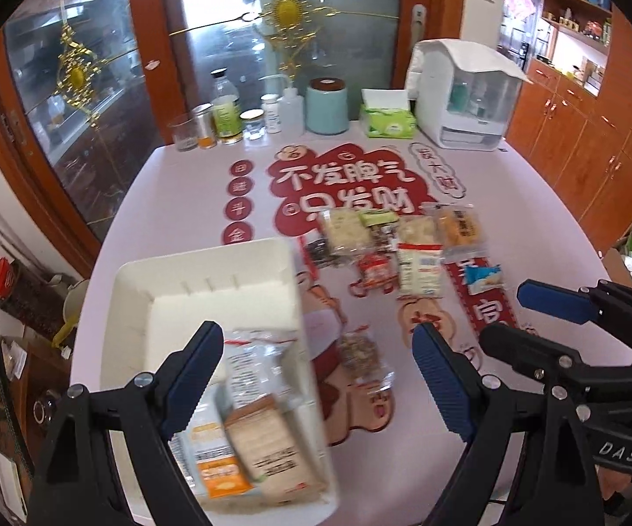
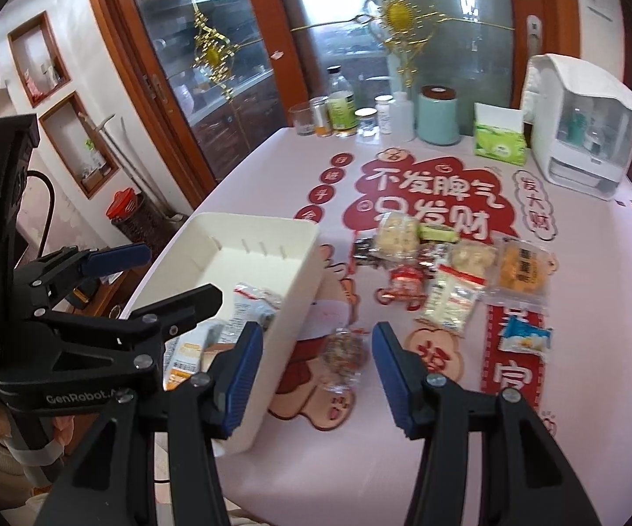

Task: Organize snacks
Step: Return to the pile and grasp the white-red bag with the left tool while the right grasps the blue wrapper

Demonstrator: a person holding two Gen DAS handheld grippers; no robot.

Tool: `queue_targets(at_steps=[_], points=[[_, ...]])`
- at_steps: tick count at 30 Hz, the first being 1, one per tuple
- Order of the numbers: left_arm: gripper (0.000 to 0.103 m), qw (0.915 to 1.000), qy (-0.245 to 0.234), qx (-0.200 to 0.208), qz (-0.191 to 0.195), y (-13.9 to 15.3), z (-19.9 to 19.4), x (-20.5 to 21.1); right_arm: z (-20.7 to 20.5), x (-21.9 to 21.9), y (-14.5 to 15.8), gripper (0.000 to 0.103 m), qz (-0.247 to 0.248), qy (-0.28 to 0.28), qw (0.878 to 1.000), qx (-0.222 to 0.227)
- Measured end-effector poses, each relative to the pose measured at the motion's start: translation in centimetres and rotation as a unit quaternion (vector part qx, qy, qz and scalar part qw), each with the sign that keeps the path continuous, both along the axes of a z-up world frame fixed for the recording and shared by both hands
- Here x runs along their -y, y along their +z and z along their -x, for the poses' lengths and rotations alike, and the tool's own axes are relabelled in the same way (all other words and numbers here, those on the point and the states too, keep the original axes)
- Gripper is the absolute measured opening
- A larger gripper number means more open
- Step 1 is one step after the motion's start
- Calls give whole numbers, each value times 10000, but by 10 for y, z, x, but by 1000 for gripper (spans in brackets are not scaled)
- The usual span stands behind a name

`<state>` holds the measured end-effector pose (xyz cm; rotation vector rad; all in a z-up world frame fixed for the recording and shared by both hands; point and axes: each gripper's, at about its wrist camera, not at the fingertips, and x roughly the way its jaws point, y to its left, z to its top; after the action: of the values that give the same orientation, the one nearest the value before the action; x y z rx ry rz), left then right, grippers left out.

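Observation:
A white bin (image 1: 211,271) (image 2: 272,236) stands on the pink table and holds several snack packets (image 1: 254,438) (image 2: 246,302). My left gripper (image 1: 316,377) is open and empty above the bin's near right side. My right gripper (image 2: 316,368) is open and empty, just right of the bin, over a clear packet of mixed nuts (image 2: 344,355) (image 1: 362,355). More snack packets (image 1: 403,245) (image 2: 447,271) lie in a loose pile farther back, with a small blue packet (image 2: 526,337) (image 1: 484,278) at the right.
Bottles and jars (image 1: 228,118), a teal canister (image 1: 327,107) (image 2: 438,116), a green tissue pack (image 1: 388,120) and a white appliance (image 1: 465,96) (image 2: 579,127) line the table's far edge. Red decals (image 1: 342,184) mark the tabletop. Wooden cabinets stand at the right.

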<state>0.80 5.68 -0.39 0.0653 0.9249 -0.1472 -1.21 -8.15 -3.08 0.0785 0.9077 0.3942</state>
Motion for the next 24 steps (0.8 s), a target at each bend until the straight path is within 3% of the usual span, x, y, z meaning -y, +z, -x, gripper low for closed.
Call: queue_targets(at_steps=[10, 13, 18, 24], points=[[88, 9996, -285, -35, 13, -3, -25, 79, -13, 85, -3, 53, 189, -444, 9987, 183], [88, 9995, -303, -129, 7, -13, -36, 99, -22, 112, -11, 57, 300, -579, 9977, 201], [88, 9985, -276, -457, 114, -41, -59, 126, -43, 148, -33, 59, 513, -575, 9969, 174], [87, 9941, -238, -1015, 299, -95, -92, 147, -76, 177, -85, 59, 871, -195, 9960, -84]])
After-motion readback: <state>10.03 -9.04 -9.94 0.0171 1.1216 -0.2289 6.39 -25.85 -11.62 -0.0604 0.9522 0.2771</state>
